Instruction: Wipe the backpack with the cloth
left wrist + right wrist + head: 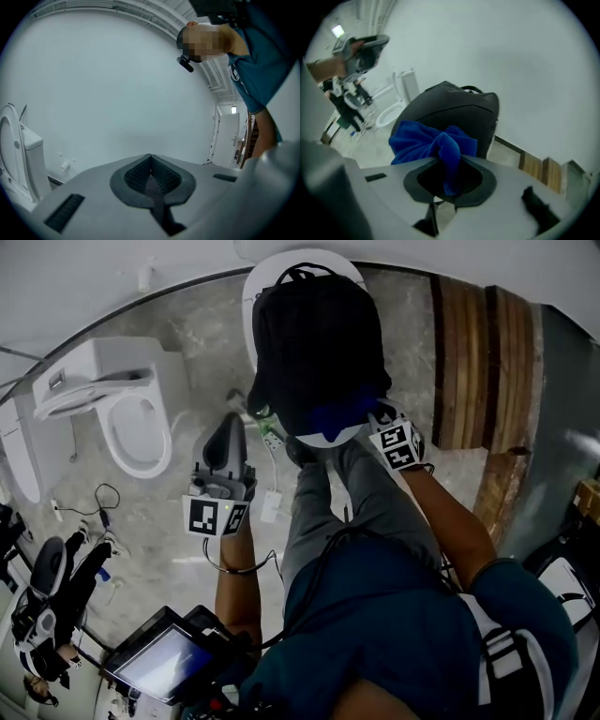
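A black backpack (314,343) stands upright on a white round stand (272,268). In the right gripper view the backpack (454,110) rises just beyond the jaws. My right gripper (364,420) is at its lower front, shut on a bunched blue cloth (431,143). That cloth (333,416) lies against the bag's bottom edge. My left gripper (228,427) hovers left of the bag, apart from it. Seen in the left gripper view, the left gripper (151,165) is shut on nothing and faces a white wall.
A white toilet (131,413) with its lid up stands at the left. Wooden planks (483,362) lie at the right. Cables and small devices (56,587) litter the stone floor at lower left. A lit screen (164,662) sits near my body. A white door (227,140) shows far off.
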Action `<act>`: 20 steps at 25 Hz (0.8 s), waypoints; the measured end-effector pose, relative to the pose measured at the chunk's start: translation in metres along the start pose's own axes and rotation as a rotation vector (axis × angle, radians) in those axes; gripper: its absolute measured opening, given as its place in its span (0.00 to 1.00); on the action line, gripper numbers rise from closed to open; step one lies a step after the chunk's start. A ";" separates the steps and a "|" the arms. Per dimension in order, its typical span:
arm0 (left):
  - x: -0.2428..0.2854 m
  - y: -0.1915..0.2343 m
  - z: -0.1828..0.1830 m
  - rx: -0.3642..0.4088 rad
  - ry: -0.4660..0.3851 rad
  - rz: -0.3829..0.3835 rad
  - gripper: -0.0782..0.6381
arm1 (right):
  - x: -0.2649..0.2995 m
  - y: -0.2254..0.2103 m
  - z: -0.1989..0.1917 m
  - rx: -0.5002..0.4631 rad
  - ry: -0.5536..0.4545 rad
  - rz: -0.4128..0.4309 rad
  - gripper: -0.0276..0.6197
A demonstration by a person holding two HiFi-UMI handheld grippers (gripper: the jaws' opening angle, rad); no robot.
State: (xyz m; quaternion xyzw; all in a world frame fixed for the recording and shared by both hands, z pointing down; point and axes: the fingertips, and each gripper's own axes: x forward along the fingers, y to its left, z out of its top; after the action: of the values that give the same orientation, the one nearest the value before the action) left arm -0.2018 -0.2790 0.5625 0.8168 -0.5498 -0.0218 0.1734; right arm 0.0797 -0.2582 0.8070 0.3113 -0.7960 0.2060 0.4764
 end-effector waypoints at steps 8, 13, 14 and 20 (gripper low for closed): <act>0.020 -0.008 0.002 0.002 0.010 -0.030 0.12 | 0.011 -0.076 0.077 0.053 -0.202 -0.091 0.12; 0.024 -0.008 0.003 0.001 0.016 -0.027 0.12 | 0.035 -0.090 0.150 -0.040 -0.249 -0.054 0.12; 0.024 -0.008 0.003 0.002 0.016 -0.025 0.12 | 0.044 -0.087 0.163 -0.088 -0.231 -0.043 0.12; 0.028 -0.008 0.003 0.012 0.018 -0.015 0.12 | 0.103 -0.041 0.236 -0.443 -0.159 0.031 0.12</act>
State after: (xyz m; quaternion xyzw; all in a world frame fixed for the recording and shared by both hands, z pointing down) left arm -0.1844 -0.3022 0.5616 0.8223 -0.5420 -0.0124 0.1731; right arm -0.0772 -0.4664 0.7909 0.2021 -0.8616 0.0084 0.4655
